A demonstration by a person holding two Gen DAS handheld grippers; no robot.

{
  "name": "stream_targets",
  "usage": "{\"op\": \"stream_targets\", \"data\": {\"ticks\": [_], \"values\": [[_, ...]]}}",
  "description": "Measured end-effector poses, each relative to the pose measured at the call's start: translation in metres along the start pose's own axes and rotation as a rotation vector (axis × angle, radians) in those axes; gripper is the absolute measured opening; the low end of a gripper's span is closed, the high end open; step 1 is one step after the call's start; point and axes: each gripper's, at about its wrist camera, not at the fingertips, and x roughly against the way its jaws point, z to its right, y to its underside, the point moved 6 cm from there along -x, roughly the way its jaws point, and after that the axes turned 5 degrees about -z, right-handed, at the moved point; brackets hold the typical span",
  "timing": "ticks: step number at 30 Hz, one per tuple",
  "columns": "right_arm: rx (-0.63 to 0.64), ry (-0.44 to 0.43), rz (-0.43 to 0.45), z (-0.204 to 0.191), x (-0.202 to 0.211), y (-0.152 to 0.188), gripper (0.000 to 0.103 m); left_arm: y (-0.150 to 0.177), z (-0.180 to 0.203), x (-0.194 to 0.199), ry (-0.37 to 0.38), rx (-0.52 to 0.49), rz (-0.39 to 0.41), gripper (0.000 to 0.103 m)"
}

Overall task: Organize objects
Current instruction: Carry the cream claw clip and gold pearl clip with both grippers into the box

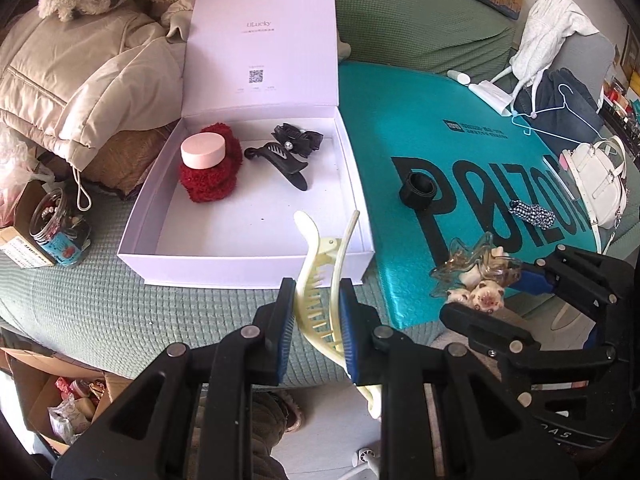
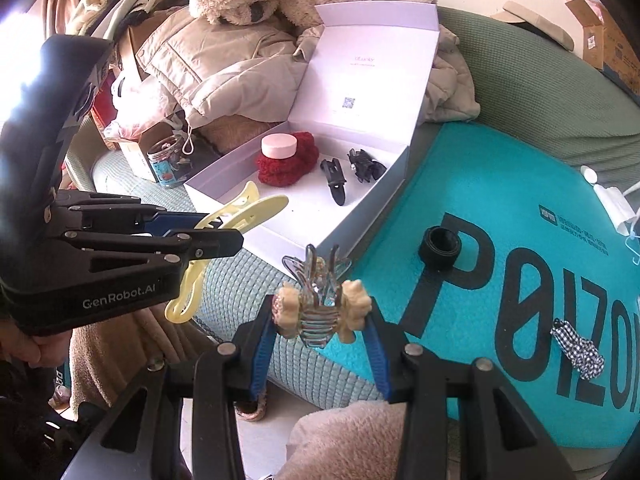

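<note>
Pale-yellow plastic claw clip [image 1: 320, 280] sits clamped in the left gripper [image 1: 316, 320], just short of the open white cardboard box [image 1: 248, 268]. Right gripper [image 2: 320, 320] pinches a clear plush-trimmed claw clip [image 2: 318, 312] over the teal bag [image 2: 500, 184].

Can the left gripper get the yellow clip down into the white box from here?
Probably yes. The left gripper, shut on the yellow clip, sits just outside the white box's near wall. The lid stands open, and the front part of the floor is bare.
</note>
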Motion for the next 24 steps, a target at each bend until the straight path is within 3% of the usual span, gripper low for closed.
{"op": "stream_targets", "data": {"ticks": [24], "values": [[0.110, -0.022, 0.008, -0.021, -0.037, -0.081, 0.042, -0.061, -0.051, -0.023, -0.058, 0.053, 0.024, 0.020]]}}
